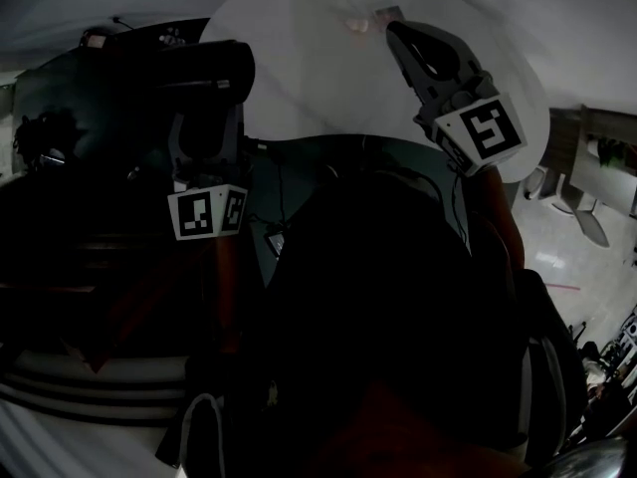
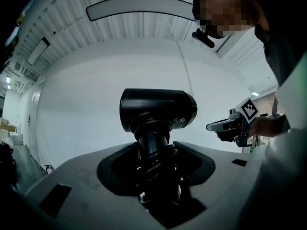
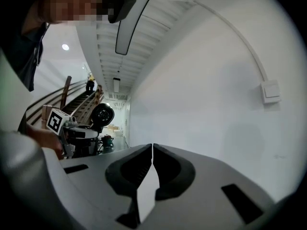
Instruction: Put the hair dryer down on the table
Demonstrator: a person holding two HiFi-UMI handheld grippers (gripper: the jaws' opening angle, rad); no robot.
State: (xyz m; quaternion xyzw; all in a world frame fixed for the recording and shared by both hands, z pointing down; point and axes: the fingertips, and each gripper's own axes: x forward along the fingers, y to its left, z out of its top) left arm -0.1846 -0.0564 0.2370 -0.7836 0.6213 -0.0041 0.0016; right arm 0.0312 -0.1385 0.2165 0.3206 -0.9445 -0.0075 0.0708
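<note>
A black hair dryer [image 1: 204, 73] stands upright, its handle and coiled cord clamped between the jaws of my left gripper [image 1: 207, 132], which is shut on it. In the left gripper view the dryer's barrel [image 2: 158, 109] lies crosswise above the left gripper [image 2: 156, 157], against a white wall. My right gripper [image 1: 396, 34] is raised at the upper right, shut and empty. In its own view the right gripper [image 3: 152, 150] has its jaws touching, and the hair dryer [image 3: 102, 114] shows far left. I cannot make out a table in this dark scene.
The person's dark body fills the lower head view. A long curved ceiling lamp [image 2: 139, 6] hangs overhead. A staircase [image 3: 81, 102] rises at the left of the right gripper view. A wall box [image 3: 270, 91] sits on the white wall. Light floor and furniture [image 1: 587, 207] show at the right.
</note>
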